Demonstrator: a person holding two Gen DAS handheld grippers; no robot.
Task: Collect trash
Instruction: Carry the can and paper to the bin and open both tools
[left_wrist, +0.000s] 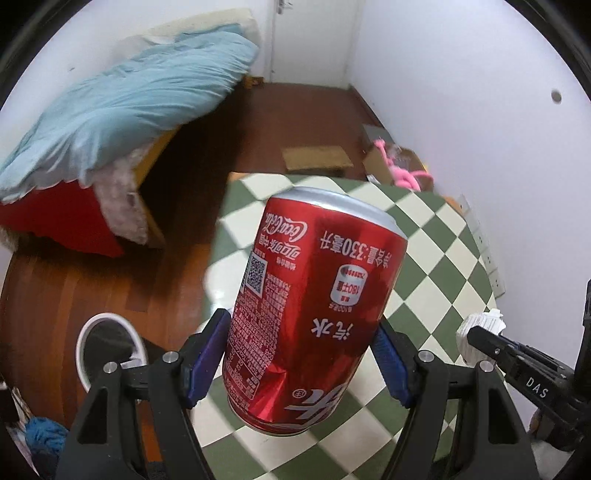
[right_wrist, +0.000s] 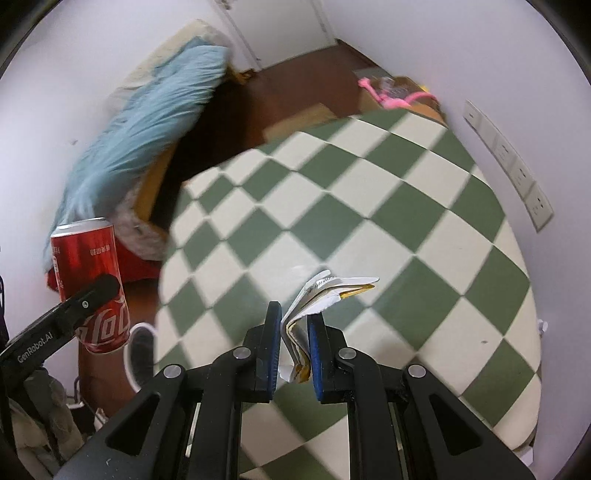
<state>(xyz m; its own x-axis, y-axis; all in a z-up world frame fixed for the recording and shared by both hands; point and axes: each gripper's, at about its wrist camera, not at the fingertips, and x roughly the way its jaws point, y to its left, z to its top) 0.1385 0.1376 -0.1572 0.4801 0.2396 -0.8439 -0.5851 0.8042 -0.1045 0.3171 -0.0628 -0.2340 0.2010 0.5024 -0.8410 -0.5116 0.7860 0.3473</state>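
My left gripper (left_wrist: 301, 332) is shut on a red Coca-Cola can (left_wrist: 314, 306), held upside down above the left edge of the green-and-white checkered table (left_wrist: 424, 236). The can also shows in the right wrist view (right_wrist: 88, 284), out past the table's left edge. My right gripper (right_wrist: 294, 325) is shut on a folded paper wrapper (right_wrist: 321, 295), white with yellow edges, held over the table (right_wrist: 369, 206). In the left wrist view the right gripper (left_wrist: 480, 338) shows at the far right with the white paper (left_wrist: 476, 325). A white round trash bin (left_wrist: 110, 350) stands on the floor below left of the can.
A bed with a light blue quilt (left_wrist: 122, 107) and a red sheet stands to the left across the wooden floor (left_wrist: 295, 110). A cardboard box with a pink item (left_wrist: 402, 170) sits beyond the table. Wall sockets (right_wrist: 517, 170) line the right wall. The bin's rim (right_wrist: 138, 354) shows beside the table.
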